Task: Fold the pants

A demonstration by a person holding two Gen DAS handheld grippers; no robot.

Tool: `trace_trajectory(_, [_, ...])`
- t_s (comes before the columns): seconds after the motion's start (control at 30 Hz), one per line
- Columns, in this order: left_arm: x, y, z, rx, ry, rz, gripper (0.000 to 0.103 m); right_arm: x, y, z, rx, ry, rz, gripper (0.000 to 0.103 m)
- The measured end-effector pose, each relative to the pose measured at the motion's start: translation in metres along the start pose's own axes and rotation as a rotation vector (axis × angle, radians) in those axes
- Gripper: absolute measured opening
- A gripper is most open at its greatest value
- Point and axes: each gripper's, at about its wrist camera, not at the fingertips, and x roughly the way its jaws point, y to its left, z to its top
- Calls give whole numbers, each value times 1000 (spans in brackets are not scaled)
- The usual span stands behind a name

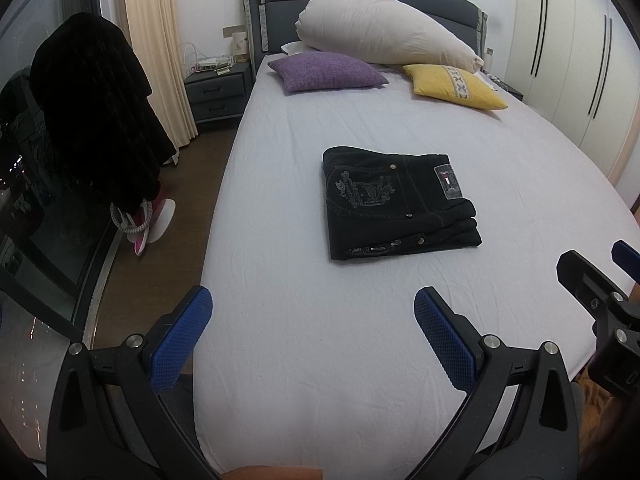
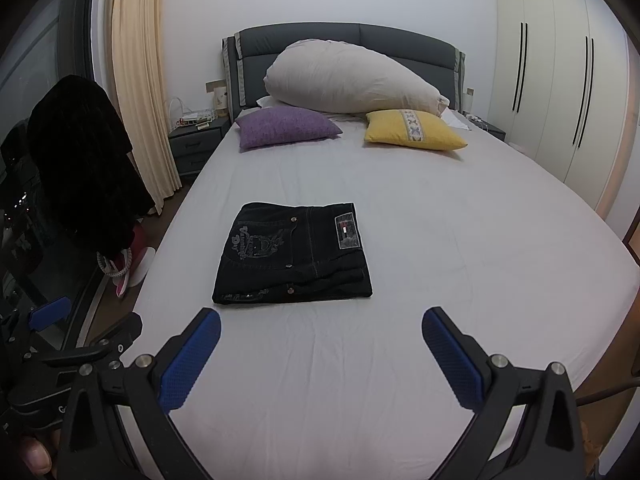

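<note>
Black pants (image 1: 400,204) lie folded in a flat rectangle on the white bed sheet (image 1: 320,340), back pocket and label patch facing up. They also show in the right wrist view (image 2: 294,256). My left gripper (image 1: 314,320) is open and empty, held over the near part of the bed, short of the pants. My right gripper (image 2: 320,340) is open and empty, just short of the pants' near edge. The right gripper's fingers (image 1: 580,276) show at the right edge of the left wrist view; the left gripper's fingers (image 2: 52,312) show at the left edge of the right wrist view.
A purple cushion (image 1: 326,70), a yellow cushion (image 1: 452,86) and a large white pillow (image 1: 380,32) lie at the headboard. A nightstand (image 1: 216,88), a curtain and a dark coat (image 1: 96,112) stand left of the bed. A wardrobe (image 2: 560,92) stands on the right.
</note>
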Motion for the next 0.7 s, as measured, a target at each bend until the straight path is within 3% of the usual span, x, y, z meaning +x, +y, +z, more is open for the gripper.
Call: trace_trajectory(0.7, [-1, 0, -2, -4, 5, -4, 103, -2, 1, -1, -2, 4, -2, 103])
